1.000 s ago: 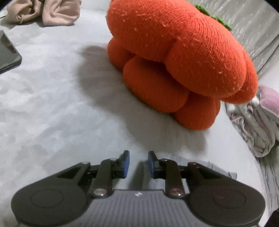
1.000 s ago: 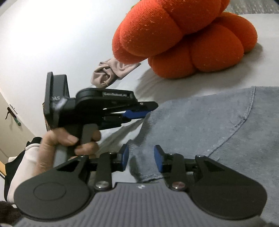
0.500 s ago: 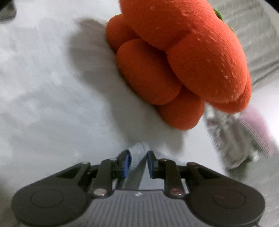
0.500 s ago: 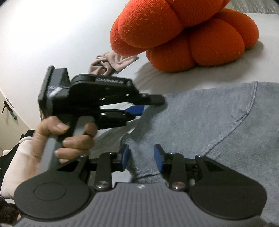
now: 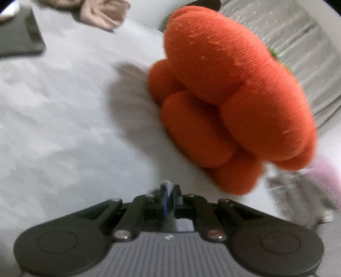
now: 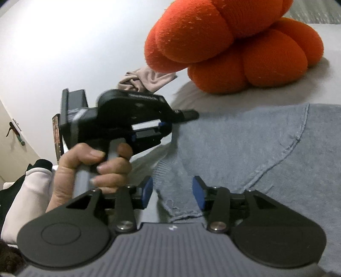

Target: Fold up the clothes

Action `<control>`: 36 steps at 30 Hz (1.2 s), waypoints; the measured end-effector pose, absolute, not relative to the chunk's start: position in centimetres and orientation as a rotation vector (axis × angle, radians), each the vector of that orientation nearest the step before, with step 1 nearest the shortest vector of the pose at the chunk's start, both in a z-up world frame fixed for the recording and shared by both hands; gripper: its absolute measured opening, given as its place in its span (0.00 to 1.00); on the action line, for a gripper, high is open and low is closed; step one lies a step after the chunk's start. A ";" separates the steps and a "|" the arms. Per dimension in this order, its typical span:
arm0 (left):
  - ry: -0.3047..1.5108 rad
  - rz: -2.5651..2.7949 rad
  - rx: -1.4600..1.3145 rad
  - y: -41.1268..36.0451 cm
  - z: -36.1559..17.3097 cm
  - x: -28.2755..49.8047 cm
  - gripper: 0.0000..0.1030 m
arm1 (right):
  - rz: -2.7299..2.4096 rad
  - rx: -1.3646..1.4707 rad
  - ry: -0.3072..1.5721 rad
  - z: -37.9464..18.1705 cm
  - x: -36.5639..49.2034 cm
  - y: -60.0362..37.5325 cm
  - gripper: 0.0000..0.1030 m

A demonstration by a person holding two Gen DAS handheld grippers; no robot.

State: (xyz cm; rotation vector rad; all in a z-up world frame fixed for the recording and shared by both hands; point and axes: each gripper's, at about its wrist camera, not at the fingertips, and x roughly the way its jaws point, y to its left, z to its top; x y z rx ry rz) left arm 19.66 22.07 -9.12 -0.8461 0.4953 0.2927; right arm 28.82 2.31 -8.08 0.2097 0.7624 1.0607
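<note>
A grey knit sweater (image 6: 251, 153) lies spread on the light bed sheet. My left gripper (image 5: 169, 197) is shut on a small fold of the sweater's edge (image 5: 167, 185), lifted off the sheet. The left gripper also shows in the right wrist view (image 6: 164, 125), held by a hand at the sweater's left edge. My right gripper (image 6: 172, 192) is open, its blue pads on either side of the sweater's ribbed hem (image 6: 170, 200), with cloth between them.
A big orange knit pumpkin cushion (image 5: 230, 106) sits just beyond the sweater, also in the right wrist view (image 6: 234, 42). A beige garment (image 5: 102, 12) and a dark tablet (image 5: 19, 36) lie at the far left. A striped pink-and-grey garment (image 5: 307, 196) lies right.
My left gripper closed on the sweater's edge and lifted it. The right gripper stayed open over the hem.
</note>
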 end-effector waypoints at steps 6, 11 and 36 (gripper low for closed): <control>0.469 0.352 -0.764 21.9 -7.6 18.9 0.32 | 1.040 0.210 0.731 -7.6 28.8 2.0 0.47; 0.444 0.296 -0.703 21.3 -6.2 18.5 0.37 | 0.993 0.203 0.693 -7.3 28.8 1.4 0.51; 0.650 0.202 -0.285 14.0 -4.5 22.1 0.61 | 0.133 0.141 0.529 -3.2 23.3 -20.4 0.62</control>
